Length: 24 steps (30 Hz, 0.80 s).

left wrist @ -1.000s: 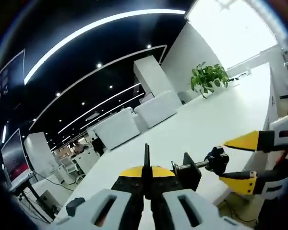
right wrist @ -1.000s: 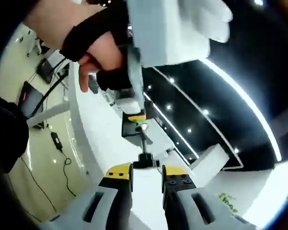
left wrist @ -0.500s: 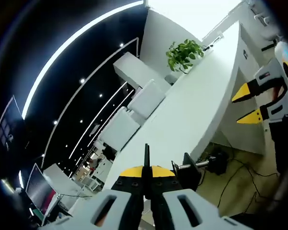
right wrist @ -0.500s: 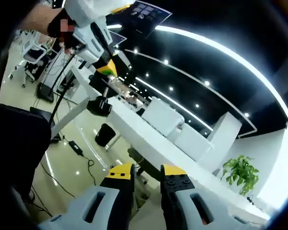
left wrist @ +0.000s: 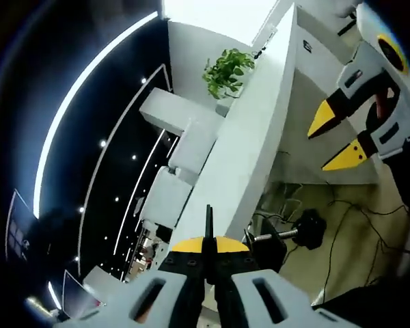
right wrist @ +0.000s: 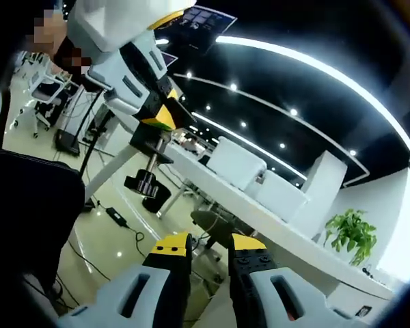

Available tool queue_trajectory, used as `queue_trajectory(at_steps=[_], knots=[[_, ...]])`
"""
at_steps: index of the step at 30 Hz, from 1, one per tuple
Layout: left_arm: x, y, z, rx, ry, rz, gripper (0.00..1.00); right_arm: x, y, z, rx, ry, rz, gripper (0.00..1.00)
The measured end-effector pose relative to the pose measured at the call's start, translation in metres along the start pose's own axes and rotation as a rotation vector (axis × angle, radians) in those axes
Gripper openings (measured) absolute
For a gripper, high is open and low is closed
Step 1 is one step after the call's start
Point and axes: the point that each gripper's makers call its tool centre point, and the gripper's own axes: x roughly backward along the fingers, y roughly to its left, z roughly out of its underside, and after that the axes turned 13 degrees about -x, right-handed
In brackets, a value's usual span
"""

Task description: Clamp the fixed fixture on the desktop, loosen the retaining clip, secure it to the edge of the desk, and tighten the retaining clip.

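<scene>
The left gripper (left wrist: 206, 254) squeezes the black clamp (left wrist: 277, 239) in the air, beside the long white desk (left wrist: 249, 154). The right gripper (left wrist: 342, 137) has its jaws apart, holding nothing. A green plant (right wrist: 350, 232) sits on the desk under bright ceiling light strips (right wrist: 314, 65).

A long white table (left wrist: 249, 147) runs away toward a far wall, with a green potted plant (left wrist: 225, 68) at its far end (the top otherwise looks bare). Black cables (left wrist: 307, 198) trail across the pale floor (right wrist: 102, 239) beneath.
</scene>
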Motion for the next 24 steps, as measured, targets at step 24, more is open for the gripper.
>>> queue_trajectory(at_steps=[24], knots=[[-0.028,-0.02,-0.013,-0.215,0.053,-0.04,0.02,0.009,-0.014,0.008,-0.148,-0.023,-0.015,0.2]])
